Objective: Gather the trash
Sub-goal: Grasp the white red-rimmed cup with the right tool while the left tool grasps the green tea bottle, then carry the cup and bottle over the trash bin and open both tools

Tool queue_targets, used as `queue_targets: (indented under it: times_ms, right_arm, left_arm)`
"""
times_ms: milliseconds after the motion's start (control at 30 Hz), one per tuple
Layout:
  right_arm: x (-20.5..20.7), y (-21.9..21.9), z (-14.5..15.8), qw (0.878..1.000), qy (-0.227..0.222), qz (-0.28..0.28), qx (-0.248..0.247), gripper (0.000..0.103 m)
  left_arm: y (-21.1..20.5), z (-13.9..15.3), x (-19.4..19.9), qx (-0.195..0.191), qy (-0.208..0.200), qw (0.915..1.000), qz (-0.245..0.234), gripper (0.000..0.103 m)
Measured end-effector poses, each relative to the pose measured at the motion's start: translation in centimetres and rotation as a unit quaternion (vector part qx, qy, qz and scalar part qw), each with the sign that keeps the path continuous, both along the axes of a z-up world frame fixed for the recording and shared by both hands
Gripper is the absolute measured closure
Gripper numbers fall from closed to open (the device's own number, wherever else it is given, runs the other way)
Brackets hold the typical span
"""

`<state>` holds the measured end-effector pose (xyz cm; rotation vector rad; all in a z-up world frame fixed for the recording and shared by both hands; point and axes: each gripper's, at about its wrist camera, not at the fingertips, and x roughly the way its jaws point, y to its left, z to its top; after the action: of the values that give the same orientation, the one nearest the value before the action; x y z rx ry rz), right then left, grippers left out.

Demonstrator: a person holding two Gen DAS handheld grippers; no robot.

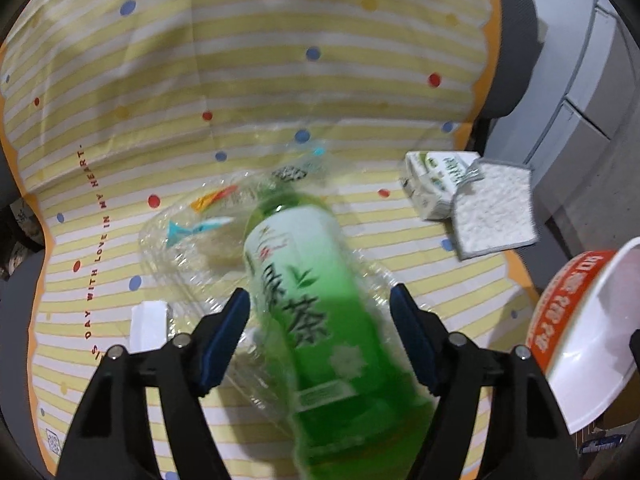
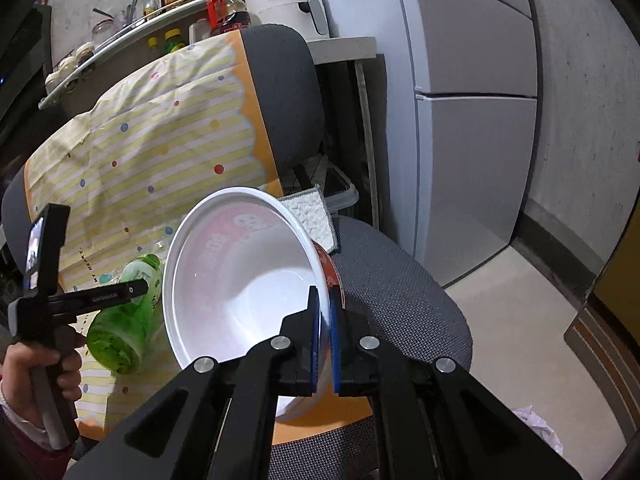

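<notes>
Green tea bottle [image 1: 308, 300] lies centre frame on the striped cloth [image 1: 240, 60], between the spread left tongs [image 1: 320, 312]; blurred, contact uncertain. Close squarely mid-label. Right tongs [image 2: 325, 320] clamp the noodle bowl [image 2: 240, 280] rim, lower centre.

Pretty cramped kitchen corner: a grey mesh chair [image 2: 400, 280] draped with a striped, dotted cloth [image 2: 160, 140], a tall grey fridge [image 2: 472, 120] just beside it, concrete wall [image 2: 580, 100], beige floor [image 2: 520, 320], and a bottle-crowded shelf [image 2: 132, 28] behind.
</notes>
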<state>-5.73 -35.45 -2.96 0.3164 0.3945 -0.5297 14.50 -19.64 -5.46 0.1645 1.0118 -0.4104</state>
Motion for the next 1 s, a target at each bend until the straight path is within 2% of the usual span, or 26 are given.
queue_targets:
  times_ms: [133,233,467,700,1000]
  right_arm:
    - [0.0,0.0,-0.2,1.0,0.0,0.003,0.008,0.098]
    - [-0.2,0.1,-0.2,1.0,-0.004,0.004,0.014,0.098]
    - [-1.9,1.1,0.7,1.0,-0.022,-0.003,0.007,0.098]
    - [-5.2,1.9,1.4,0.999,-0.041,-0.017,0.01,0.098]
    - [-12.4,2.0,0.2,0.997,-0.028,-0.074,0.024,0.098]
  left_arm:
    - [0.6,-0.2,0.0,-0.008,0.007,0.9999,-0.007,0.038]
    - [1.2,0.3,-0.6,-0.015,-0.006,0.9997,-0.016,0.045]
    - [4.6,3.1,-3.9,-0.088,-0.057,0.994,-0.031,0.049]
    - [5.1,7.0,-10.3,-0.147,-0.119,0.9785,-0.083,0.049]
    - [0.6,6.3,-17.8,-0.171,-0.131,0.9578,-0.191,0.049]
